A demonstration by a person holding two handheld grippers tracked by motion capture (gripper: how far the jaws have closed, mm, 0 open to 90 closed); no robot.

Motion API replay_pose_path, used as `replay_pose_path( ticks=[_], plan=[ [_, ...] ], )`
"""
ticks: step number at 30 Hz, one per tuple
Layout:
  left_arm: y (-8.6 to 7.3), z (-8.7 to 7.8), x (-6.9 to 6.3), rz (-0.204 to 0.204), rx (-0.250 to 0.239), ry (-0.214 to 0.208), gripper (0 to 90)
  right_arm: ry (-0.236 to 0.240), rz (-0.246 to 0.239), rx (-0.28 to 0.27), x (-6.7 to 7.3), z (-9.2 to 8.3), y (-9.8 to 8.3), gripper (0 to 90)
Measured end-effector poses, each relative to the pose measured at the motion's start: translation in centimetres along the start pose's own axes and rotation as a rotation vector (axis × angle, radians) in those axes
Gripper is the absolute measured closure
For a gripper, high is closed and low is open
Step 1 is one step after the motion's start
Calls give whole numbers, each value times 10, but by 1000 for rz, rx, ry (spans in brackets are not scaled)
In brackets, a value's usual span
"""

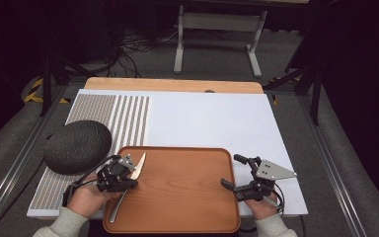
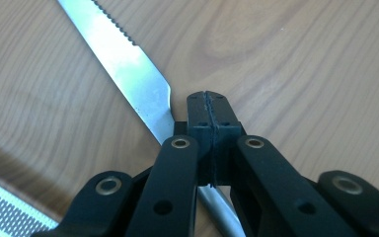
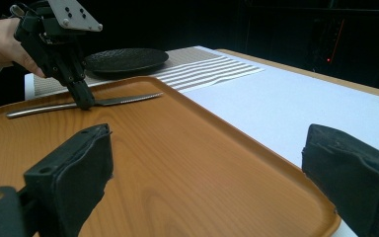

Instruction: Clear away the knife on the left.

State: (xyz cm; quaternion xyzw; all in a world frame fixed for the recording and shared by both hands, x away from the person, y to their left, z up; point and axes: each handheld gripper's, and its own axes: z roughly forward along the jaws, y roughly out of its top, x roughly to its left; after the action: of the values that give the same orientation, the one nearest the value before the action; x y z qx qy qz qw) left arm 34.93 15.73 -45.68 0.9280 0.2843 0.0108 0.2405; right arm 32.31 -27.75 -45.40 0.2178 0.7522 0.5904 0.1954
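Two black grippers work over the brown wooden tray (image 1: 187,197): the left gripper (image 2: 209,106), jaws fully closed, presses on the steel serrated table knife (image 2: 128,74) lying there, its teeth clear close up, while the right gripper (image 1: 237,173) gapes wide, empty

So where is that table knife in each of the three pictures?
High view: the knife lies at the left end of the tray, under the left gripper.
Left gripper view: blade at upper left, beside the shut jaws.
Right gripper view: upper left, lying on the tray.
Shared landmark: the wooden tray.
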Motion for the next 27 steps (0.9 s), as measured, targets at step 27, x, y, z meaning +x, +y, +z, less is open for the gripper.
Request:
replay_pose_path(
  ticks=[27],
  plan=[
    [-15,-9,14,-86,-1,12,900,2,0,-2,0,-1,0,58]
  ],
)
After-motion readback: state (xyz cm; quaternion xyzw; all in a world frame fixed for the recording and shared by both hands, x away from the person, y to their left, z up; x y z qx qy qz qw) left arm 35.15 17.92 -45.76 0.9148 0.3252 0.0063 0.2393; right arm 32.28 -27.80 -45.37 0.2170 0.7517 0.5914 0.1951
